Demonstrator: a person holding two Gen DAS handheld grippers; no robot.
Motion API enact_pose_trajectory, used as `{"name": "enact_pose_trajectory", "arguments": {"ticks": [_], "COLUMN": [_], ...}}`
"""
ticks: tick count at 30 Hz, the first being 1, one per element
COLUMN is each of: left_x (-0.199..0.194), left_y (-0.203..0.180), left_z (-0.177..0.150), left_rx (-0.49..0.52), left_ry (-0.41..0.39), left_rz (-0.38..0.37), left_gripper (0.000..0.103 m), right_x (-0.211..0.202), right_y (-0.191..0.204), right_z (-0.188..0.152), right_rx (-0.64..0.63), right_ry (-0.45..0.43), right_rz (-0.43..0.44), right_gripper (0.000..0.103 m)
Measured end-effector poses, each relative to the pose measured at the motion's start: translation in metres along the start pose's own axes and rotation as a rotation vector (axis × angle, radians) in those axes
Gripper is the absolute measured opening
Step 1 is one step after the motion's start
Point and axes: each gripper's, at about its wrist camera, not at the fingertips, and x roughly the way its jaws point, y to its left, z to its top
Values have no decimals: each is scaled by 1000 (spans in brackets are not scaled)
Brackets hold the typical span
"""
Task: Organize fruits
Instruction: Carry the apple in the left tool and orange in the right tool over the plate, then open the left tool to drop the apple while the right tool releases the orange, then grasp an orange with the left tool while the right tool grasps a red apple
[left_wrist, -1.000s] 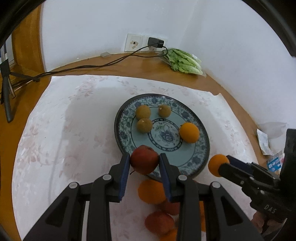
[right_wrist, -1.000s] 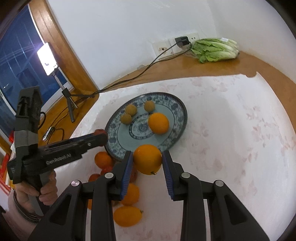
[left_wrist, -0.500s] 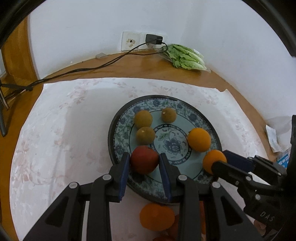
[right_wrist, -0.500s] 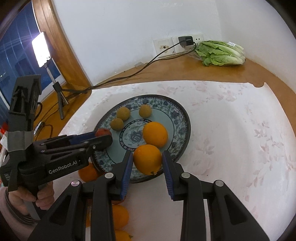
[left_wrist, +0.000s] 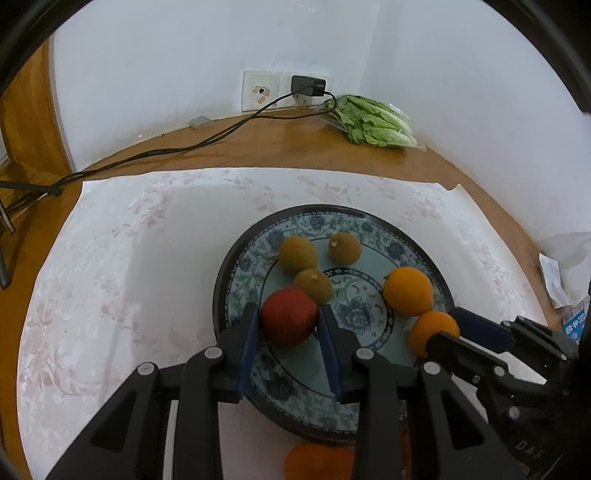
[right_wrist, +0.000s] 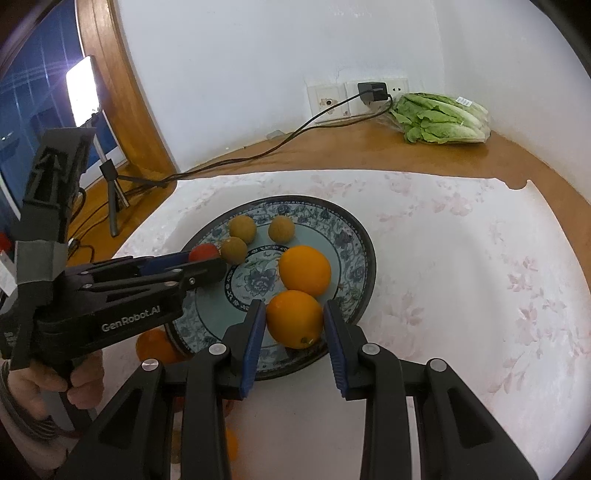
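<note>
The blue-patterned plate (left_wrist: 436, 258) on the floral white cloth (left_wrist: 122, 280) holds three small brown-green round fruits (left_wrist: 298, 254) grouped at its far left and one orange (left_wrist: 407, 291) lying loose on its right side. The left gripper (left_wrist: 289, 321) pinches a red apple (left_wrist: 289, 316) between its blue pads over the plate's near-left part, just beside the nearest brown fruit, while the right gripper (right_wrist: 294, 319) pinches a second orange (right_wrist: 294, 319) over the near rim, just beside the loose one. More oranges (right_wrist: 155, 345) lie on the cloth beyond the plate's near edge, partly hidden by the grippers.
</note>
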Motion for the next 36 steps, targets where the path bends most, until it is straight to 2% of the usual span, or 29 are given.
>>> {"name": "enact_pose_trajectory", "arguments": {"ticks": [11,14,17,19,21,28,36], "left_x": [-4,-10,-18,-25,-32,-51,-58], "left_y": [4,4,6,7,8,6,9], "left_z": [-2,-4,-7,-9,-12,-27,-42], "left_rx": [-26,-33,-39,-54,-71,-82,-117], "left_ry": [13,20,24,17,16,40,78], "left_rz": [-43,-56,-61,-74,-73,-74,-90], "left_gripper": [33,34,36,44,46,47,47], "right_x": [0,-3,-9,-13,-17,-35,-43], "right_y": [0,0,3,5,6,14,18], "right_z": [0,0,-1,-2,-2,-6,-18], "right_rx": [17,27,24,27,30,21,79], "right_ry": [7,9,1,2,3,5,22], "right_rz": [25,48,52,59,58,56,69], "right_gripper": [34,39,43,43,43,43,43]}}
